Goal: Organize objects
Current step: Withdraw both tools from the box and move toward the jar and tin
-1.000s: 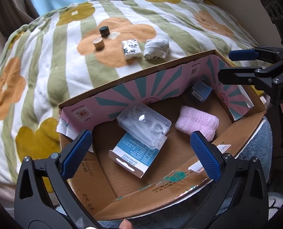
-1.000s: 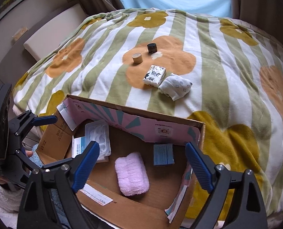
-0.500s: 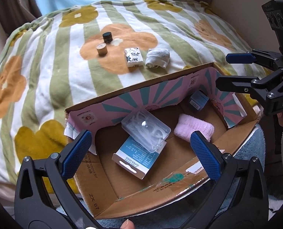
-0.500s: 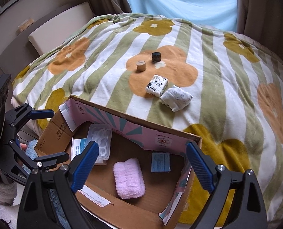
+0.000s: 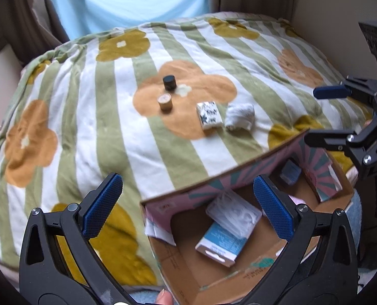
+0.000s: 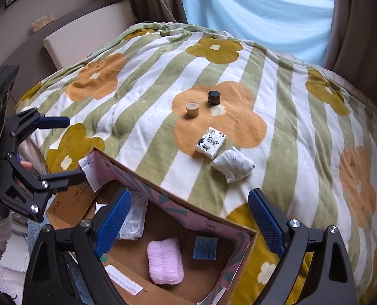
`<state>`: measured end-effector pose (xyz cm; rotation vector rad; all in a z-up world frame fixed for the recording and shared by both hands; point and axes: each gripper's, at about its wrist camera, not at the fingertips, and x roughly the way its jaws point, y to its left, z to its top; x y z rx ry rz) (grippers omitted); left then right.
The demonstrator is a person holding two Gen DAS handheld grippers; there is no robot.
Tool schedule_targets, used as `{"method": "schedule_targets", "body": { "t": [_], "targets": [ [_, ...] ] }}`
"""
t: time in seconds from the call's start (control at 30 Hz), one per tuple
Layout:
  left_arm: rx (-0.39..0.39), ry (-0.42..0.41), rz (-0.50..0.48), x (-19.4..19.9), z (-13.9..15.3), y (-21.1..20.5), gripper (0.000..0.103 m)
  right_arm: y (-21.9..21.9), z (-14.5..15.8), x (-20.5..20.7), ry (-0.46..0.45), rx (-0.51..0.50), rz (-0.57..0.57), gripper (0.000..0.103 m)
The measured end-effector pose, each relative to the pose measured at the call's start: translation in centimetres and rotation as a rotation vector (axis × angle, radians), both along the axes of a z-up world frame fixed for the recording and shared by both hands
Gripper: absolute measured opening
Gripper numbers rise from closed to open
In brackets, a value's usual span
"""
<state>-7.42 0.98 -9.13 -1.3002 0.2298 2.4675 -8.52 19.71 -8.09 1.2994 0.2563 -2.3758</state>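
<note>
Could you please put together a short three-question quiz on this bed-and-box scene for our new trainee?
1. True or false: the fluffy pink rolled towel lies inside the open cardboard box.
2. How many loose items remain on the striped flower-print blanket?
3. Multiple choice: which item on the blanket sits closest to the box? A) black round jar B) tan wooden-lidded round jar C) white folded patterned cloth

Key
1. True.
2. Four: both jars, the white patterned rectangular packet and the cloth.
3. C. Both the left tongs and right tongs are open and empty.
</note>
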Motion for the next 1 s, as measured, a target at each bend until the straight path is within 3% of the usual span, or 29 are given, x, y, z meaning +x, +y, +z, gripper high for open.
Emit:
{"method": "schedule_targets", "body": {
  "t": [0.2, 0.4, 0.53, 0.77, 1.0],
  "targets": [
    [0.035, -0.034, 0.002, -4.8, -0.9, -1.0, 0.103, -0.8, -0.3, -3.1, -0.007, -0.016, 0.022, 0.092],
    [0.039, -0.047, -0.029, -9.9, -2.9, -1.0, 0.103, -1.7, -2.3, -6.8, -0.002, 0.046, 0.167, 0.092],
    [0.013, -0.065, -0.043, -13.5, -5.1, -0.4, 0.103, -1.6, -4.7, -9.6, -0.011, 0.102, 0.238, 0.092],
    [0.009, -0.111, -0.051, -19.7, -10.1, 0.9, 0.102, -1.8, -8.7, -13.8, -0.042, 0.101, 0.347, 0.091],
    [0.014, -0.161, -0.048, -24.1, -14.3, 1.8, 0.091, -3.5, -11.1, -14.7, 0.022, 0.107, 0.488, 0.092]
  ]
}}
